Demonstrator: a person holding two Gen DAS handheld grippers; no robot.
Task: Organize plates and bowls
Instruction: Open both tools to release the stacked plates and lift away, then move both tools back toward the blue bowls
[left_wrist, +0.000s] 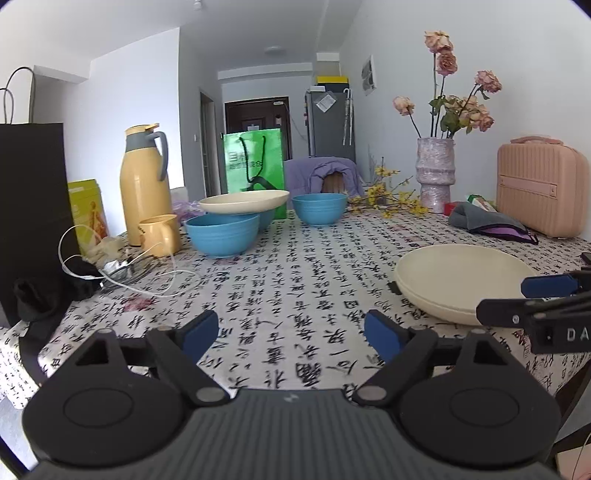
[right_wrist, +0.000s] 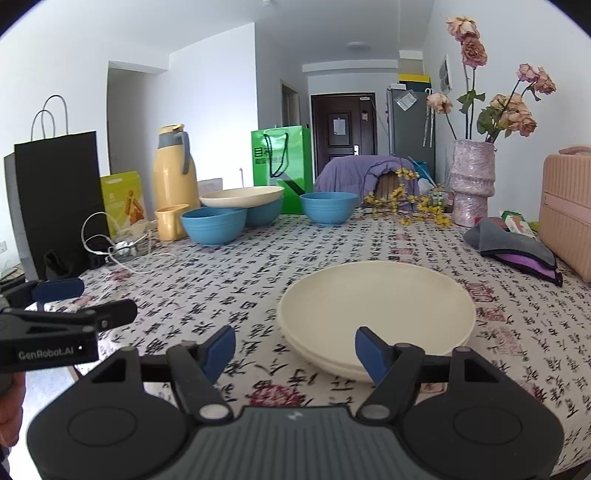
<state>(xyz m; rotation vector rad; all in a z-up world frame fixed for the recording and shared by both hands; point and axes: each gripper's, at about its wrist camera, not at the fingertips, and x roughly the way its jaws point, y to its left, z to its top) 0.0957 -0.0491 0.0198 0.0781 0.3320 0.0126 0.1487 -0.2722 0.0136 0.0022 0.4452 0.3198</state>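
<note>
Two cream plates (right_wrist: 376, 306) lie stacked on the patterned tablecloth (right_wrist: 229, 280), near the front. My right gripper (right_wrist: 295, 350) is open and holds nothing; its right pad (right_wrist: 371, 354) stands just before the stack's near rim. My left gripper (left_wrist: 291, 334) is open too, over bare cloth to the left of the same plate stack (left_wrist: 461, 280). At the back, a third cream plate (left_wrist: 243, 201) rests across two blue bowls (left_wrist: 221, 234). Another blue bowl (left_wrist: 319, 208) stands alone to their right. Each gripper shows in the other's view: right gripper (left_wrist: 502, 299), left gripper (right_wrist: 109, 299).
A yellow jug (left_wrist: 142, 188), yellow cup (left_wrist: 160, 234), black paper bag (left_wrist: 33, 206) and white cables (left_wrist: 122, 266) crowd the left. A green bag (left_wrist: 255, 166) stands behind the bowls. A vase of dried flowers (left_wrist: 436, 173), grey cloth (left_wrist: 487, 221) and pink case (left_wrist: 541, 192) fill the right.
</note>
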